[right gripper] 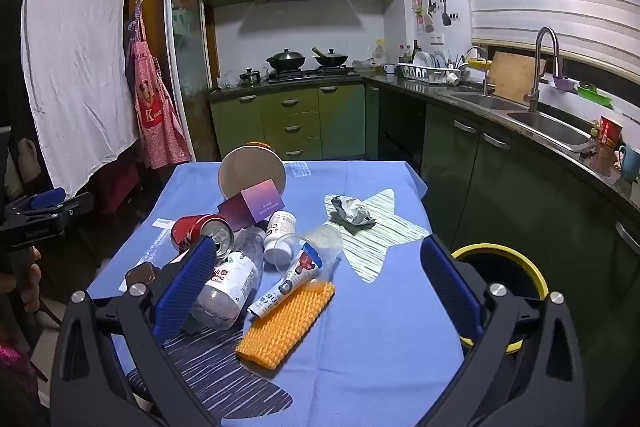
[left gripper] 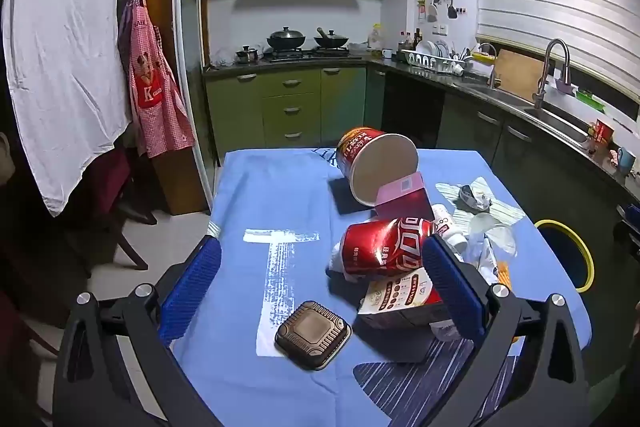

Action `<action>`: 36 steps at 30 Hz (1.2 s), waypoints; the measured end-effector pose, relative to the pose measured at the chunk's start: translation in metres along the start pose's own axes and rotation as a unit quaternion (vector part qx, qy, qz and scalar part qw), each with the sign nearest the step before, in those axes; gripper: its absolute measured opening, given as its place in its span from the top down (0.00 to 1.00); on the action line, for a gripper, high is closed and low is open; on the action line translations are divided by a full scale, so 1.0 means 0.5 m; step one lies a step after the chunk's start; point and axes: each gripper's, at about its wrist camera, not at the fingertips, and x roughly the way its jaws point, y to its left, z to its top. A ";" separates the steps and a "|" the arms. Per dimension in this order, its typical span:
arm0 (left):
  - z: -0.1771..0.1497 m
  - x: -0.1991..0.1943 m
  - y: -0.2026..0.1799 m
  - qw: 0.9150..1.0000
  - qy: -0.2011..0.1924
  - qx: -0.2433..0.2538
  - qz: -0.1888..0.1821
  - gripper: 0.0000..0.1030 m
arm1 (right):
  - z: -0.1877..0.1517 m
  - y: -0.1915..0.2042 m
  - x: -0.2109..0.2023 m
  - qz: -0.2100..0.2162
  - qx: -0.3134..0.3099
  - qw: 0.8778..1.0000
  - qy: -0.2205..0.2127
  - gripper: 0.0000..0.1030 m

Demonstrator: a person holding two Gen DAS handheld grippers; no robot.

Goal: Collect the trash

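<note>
**Lots of trash waiting on the blue table**

Both claws are standing wide apart and holding nothing. The left gripper (left gripper: 320,279) is hovering over the brown tray (left gripper: 313,333) and the red can (left gripper: 386,247). The right gripper (right gripper: 316,287) is hanging over the clear bottle (right gripper: 230,285), the tube (right gripper: 286,285) and the orange bumpy pad (right gripper: 286,323).

All the trash is lying in a pile on the table (right gripper: 380,347). The bin (right gripper: 538,277) with the yellow rim is sitting just beside the table's right edge.

The can is looking dented, so it is probably light and easy to squash. Its round side may be slippery, so pinching across the middle seems best. The bottle looks empty and light too. The crumpled wrapper (right gripper: 352,213) is looking soft. The plastic cup (right gripper: 320,243) is looking thin and may crack.
</note>
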 end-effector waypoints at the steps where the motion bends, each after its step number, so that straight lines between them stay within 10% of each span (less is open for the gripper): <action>1: 0.000 0.000 0.000 1.000 0.001 0.002 0.002 0.04 | 0.000 -0.001 0.003 0.001 -0.001 1.000 0.000 0.06; 36: -0.005 -0.002 -0.015 1.000 -0.001 0.012 -0.005 0.04 | -0.006 0.001 0.015 -0.004 0.002 1.000 0.003 0.06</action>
